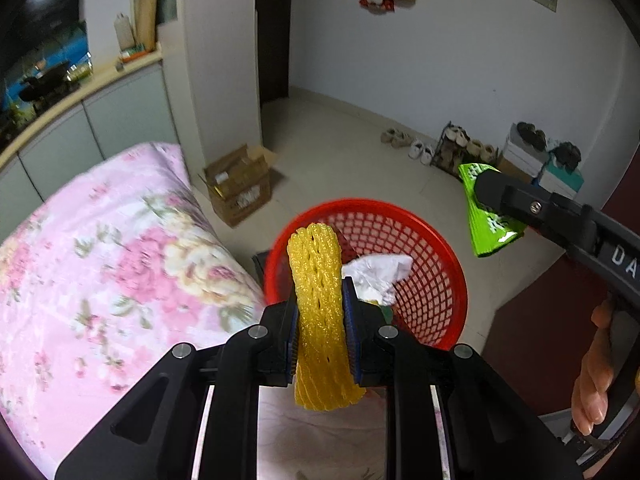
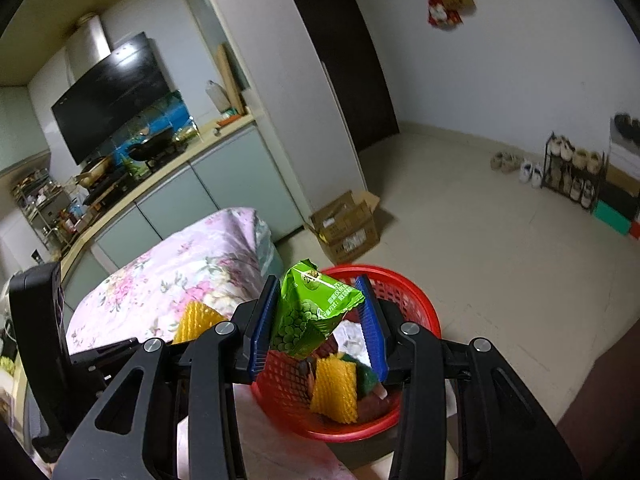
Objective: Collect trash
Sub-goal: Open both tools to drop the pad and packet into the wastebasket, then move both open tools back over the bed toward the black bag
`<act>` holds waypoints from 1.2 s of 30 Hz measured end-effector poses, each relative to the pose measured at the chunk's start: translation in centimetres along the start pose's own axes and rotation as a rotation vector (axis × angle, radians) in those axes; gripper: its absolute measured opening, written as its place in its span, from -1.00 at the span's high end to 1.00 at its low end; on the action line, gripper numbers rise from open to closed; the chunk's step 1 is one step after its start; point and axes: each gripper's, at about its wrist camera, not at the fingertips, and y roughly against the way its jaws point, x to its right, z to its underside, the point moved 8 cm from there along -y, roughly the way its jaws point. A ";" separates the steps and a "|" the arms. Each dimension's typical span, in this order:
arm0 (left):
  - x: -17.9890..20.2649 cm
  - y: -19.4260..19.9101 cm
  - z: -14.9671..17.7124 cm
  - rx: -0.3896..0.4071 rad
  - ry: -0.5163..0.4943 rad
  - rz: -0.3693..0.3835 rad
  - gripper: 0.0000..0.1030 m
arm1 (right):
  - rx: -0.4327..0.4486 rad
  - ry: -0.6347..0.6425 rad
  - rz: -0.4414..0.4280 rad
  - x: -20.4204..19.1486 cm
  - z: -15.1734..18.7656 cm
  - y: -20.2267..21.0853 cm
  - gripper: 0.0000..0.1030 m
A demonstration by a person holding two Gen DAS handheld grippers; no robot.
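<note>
My left gripper (image 1: 320, 300) is shut on a yellow foam fruit net (image 1: 316, 280), which stands upright between its pads above the near rim of a red mesh basket (image 1: 440, 280). Crumpled white paper (image 1: 380, 272) lies inside the basket. My right gripper (image 2: 320, 304) is shut on a green pea snack packet (image 2: 312, 316) and hangs over the same red basket (image 2: 416, 304), where another yellow foam net (image 2: 334, 388) lies. In the left wrist view, the right gripper (image 1: 486, 196) comes in from the right, holding the green packet (image 1: 488, 220) just beyond the basket's right rim.
A bed with a pink floral cover (image 1: 100, 260) lies to the left of the basket. An open cardboard box (image 1: 240, 184) stands on the tiled floor behind it. A shoe rack (image 1: 460, 148) and shoes line the far wall. A hand (image 1: 596, 360) grips the right tool.
</note>
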 end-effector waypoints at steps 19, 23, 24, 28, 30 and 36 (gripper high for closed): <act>1.1 -5.6 1.2 -0.123 0.041 0.064 0.19 | -0.136 -0.133 0.008 3.0 1.8 -4.4 -0.10; 0.5 -5.2 0.8 -0.111 0.068 0.062 -0.25 | -0.127 -0.153 0.001 3.4 1.6 -3.8 -0.18; 0.3 -5.0 0.7 -0.108 0.074 0.059 -0.32 | -0.124 -0.154 0.002 3.5 1.5 -3.7 -0.19; -0.9 -3.4 0.2 -0.081 0.116 0.045 -0.43 | -0.107 -0.142 0.002 3.3 1.5 -2.8 -0.19; -1.5 -2.4 0.0 -0.061 0.132 0.037 -0.45 | -0.096 -0.130 0.001 2.9 1.4 -2.4 -0.19; -2.8 1.6 -0.5 0.009 0.173 0.010 -0.48 | -0.064 -0.092 -0.008 1.9 1.2 -1.0 -0.19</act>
